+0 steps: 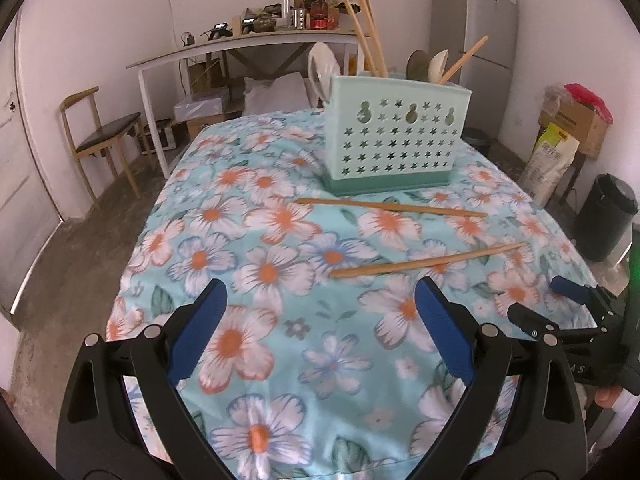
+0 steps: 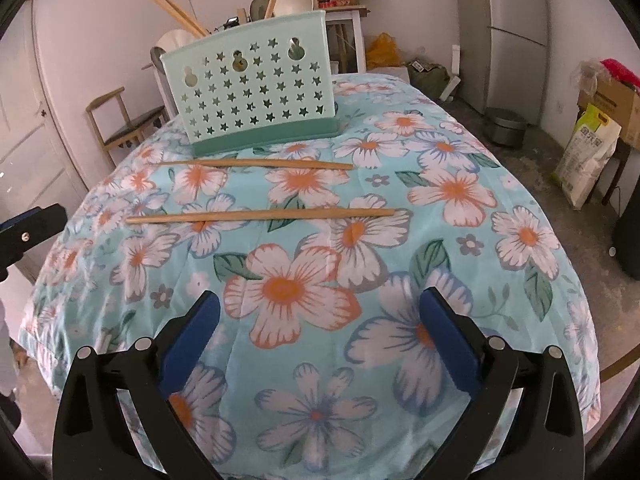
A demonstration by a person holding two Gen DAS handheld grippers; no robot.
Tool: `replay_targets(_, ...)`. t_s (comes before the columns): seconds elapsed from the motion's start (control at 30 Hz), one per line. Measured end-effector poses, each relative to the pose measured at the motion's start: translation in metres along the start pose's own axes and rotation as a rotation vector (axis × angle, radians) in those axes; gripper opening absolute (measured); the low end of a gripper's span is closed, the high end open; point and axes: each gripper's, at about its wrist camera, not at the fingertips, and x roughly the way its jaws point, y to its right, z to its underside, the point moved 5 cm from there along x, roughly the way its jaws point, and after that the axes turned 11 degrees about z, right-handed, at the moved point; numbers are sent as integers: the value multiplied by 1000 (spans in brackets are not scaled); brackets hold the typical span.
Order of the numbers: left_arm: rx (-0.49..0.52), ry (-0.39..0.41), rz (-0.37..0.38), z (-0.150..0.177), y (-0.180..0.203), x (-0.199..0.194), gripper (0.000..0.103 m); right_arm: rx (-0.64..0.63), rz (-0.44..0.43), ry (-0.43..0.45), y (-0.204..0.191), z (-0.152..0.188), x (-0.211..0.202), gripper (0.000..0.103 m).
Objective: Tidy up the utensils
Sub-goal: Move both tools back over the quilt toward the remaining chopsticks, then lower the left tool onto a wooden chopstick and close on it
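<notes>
Both grippers hover with jaws spread wide and empty: the left gripper (image 1: pixel 320 312) and the right gripper (image 2: pixel 320 320) sit over the near part of the floral tablecloth (image 2: pixel 460 200). Just in front of the green utensil holder (image 2: pixel 252 92) lies one chopstick (image 2: pixel 256 164); a second chopstick (image 2: pixel 260 215) lies nearer the grippers. More chopsticks and spoons stand inside the holder.

Two bare, matt wooden chopsticks (image 2: pixel 260 216) lie on the desk's soft floral cloth (image 2: pixel 460 240). The mint holder (image 2: pixel 256 88) looks like smooth plastic; the fingers (image 2: pixel 192 340) carry matt blue pads on black plastic.
</notes>
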Motion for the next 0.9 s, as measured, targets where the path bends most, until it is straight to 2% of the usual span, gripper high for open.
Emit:
replay_targets(0.27,44,-2,38,-11,19,12,91,7,-30,5,15,-5,-3,96)
replay_targets(0.67,120,-22,70,-27,43,35,91,81,-64,21,43,-30,5,93)
replay_targets(0.8,215,-42,104,-28,61,44,91,113,-70,23,55,-39,10,93)
replay_targets(0.9,334,-72,138,-25,82,53,90,142,-75,19,65,-44,15,93)
